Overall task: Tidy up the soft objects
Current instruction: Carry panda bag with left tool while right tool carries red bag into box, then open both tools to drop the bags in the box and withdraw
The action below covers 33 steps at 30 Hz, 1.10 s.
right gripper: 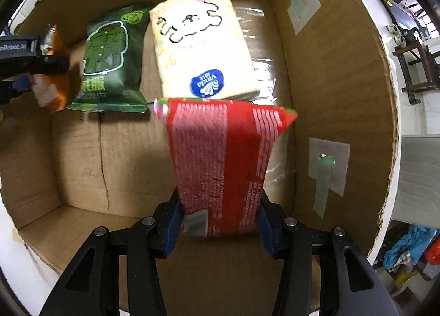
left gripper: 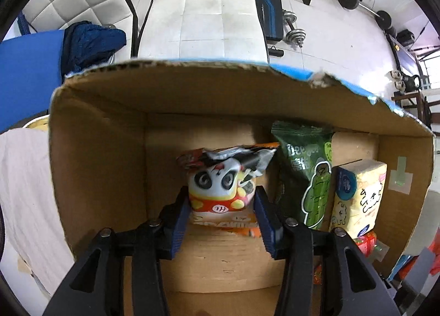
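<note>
My left gripper (left gripper: 223, 203) is shut on an orange-and-white panda snack bag (left gripper: 220, 178) and holds it inside the cardboard box (left gripper: 104, 151). To its right lie a green snack bag (left gripper: 305, 173) and a pale yellow tissue pack (left gripper: 357, 192). My right gripper (right gripper: 220, 214) is shut on a red snack bag (right gripper: 222, 159) and holds it over the box floor (right gripper: 82, 156), in front of the tissue pack (right gripper: 200, 46). The green bag (right gripper: 112, 60) lies to the left, and the left gripper with the panda bag (right gripper: 49, 74) shows at the left edge.
A white padded chair (left gripper: 203, 13) stands beyond the box, with a blue cloth (left gripper: 90, 41) and weights (left gripper: 294, 27) on the floor. The box's right wall (right gripper: 330, 82) bears taped patches. A clear plastic-wrapped item (right gripper: 261, 49) lies under the tissue pack.
</note>
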Tool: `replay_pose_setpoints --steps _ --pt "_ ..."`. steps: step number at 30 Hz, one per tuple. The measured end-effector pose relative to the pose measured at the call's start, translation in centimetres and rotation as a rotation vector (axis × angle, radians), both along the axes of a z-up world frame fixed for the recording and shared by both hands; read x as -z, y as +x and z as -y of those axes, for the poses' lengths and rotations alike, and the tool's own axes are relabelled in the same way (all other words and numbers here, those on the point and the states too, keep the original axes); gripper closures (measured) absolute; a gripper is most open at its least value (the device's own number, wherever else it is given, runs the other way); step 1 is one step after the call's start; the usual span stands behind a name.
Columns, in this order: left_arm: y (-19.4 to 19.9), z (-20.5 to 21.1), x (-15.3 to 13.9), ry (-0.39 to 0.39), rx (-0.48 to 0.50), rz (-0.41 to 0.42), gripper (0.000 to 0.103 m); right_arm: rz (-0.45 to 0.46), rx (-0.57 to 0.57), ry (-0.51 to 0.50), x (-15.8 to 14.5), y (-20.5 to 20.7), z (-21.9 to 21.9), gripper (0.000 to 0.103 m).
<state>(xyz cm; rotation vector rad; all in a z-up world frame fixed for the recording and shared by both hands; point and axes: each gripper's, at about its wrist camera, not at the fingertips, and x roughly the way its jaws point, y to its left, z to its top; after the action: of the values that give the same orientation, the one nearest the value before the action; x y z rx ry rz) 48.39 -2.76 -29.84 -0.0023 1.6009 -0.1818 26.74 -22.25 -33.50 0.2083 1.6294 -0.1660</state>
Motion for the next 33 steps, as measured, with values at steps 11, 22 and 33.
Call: replay_pose_setpoints --steps 11,22,33 --pt "-1.6 -0.5 -3.7 -0.001 0.003 0.082 0.037 0.052 -0.022 -0.011 -2.3 0.2 -0.2 0.037" --pt "-8.0 -2.0 -8.2 -0.025 0.006 0.189 0.035 0.138 -0.044 -0.034 -7.3 -1.0 -0.5 0.022" --pt "-15.0 -3.6 -12.1 -0.04 -0.048 0.291 0.007 0.232 -0.062 -0.045 -12.3 -3.6 -0.8 0.003"
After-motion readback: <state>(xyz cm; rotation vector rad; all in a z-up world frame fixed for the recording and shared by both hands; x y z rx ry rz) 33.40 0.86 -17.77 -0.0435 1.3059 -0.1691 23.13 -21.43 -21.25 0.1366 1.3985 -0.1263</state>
